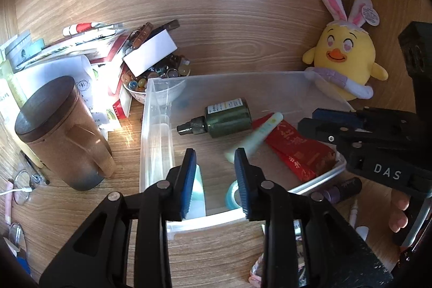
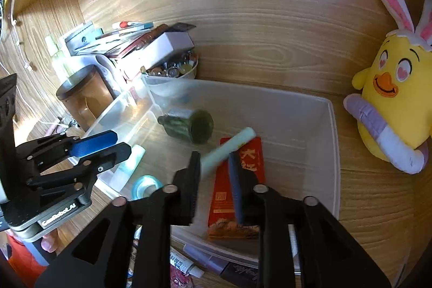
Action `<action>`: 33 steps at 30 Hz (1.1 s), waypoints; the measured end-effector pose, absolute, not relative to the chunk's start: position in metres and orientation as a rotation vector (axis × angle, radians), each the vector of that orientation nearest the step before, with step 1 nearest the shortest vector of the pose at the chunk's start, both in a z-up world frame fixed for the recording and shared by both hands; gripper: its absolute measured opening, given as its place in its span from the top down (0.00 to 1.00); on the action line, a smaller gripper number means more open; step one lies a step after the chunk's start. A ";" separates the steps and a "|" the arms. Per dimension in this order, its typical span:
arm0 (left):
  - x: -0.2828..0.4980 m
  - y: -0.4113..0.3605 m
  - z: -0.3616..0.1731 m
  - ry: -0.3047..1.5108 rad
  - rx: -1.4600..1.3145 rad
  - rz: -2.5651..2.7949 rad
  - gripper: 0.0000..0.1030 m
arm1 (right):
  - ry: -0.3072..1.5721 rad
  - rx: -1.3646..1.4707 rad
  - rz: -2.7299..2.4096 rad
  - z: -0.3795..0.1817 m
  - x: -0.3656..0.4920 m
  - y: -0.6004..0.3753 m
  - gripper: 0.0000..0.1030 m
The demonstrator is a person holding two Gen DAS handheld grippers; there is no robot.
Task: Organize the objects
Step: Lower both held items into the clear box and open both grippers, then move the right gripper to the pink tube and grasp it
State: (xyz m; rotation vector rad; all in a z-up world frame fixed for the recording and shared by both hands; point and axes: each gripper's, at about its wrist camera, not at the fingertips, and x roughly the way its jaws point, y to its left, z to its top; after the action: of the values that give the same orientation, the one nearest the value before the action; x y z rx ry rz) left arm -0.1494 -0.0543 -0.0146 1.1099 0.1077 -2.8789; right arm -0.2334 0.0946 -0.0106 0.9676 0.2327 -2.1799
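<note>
A clear plastic bin on the wooden desk holds a dark green spray bottle, red packets, a tape roll and a pale tube. A second pale green tube, blurred, lies slanted across the red packets. My right gripper hangs over the bin, open; that tube passes between its fingers with no pad pressing it. My left gripper is open over the bin's left part, empty.
A lidded brown mug stands left of the bin. Behind it are a bowl of marbles and a pile of boxes and papers. A yellow chick plush leans at the back right. Small tubes lie before the bin.
</note>
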 end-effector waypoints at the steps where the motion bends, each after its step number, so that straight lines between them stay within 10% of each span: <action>1: -0.148 -0.052 -0.013 0.096 1.105 -2.883 0.68 | 0.233 0.964 -2.187 -0.010 -0.233 0.095 0.68; 17: -0.094 -0.033 0.010 0.008 1.006 -2.962 0.26 | 0.155 0.862 -2.249 0.014 -0.193 0.141 0.23; 33: -0.032 -0.023 -0.053 -0.032 1.276 -2.877 0.24 | 0.142 0.941 -2.265 -0.029 -0.120 0.186 0.20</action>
State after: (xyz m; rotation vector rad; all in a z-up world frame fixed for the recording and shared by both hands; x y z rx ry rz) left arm -0.0323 -0.0231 -0.0525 1.2762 -0.0324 -2.8768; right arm -0.1198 0.1861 -0.0289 0.9411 0.1418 -2.2645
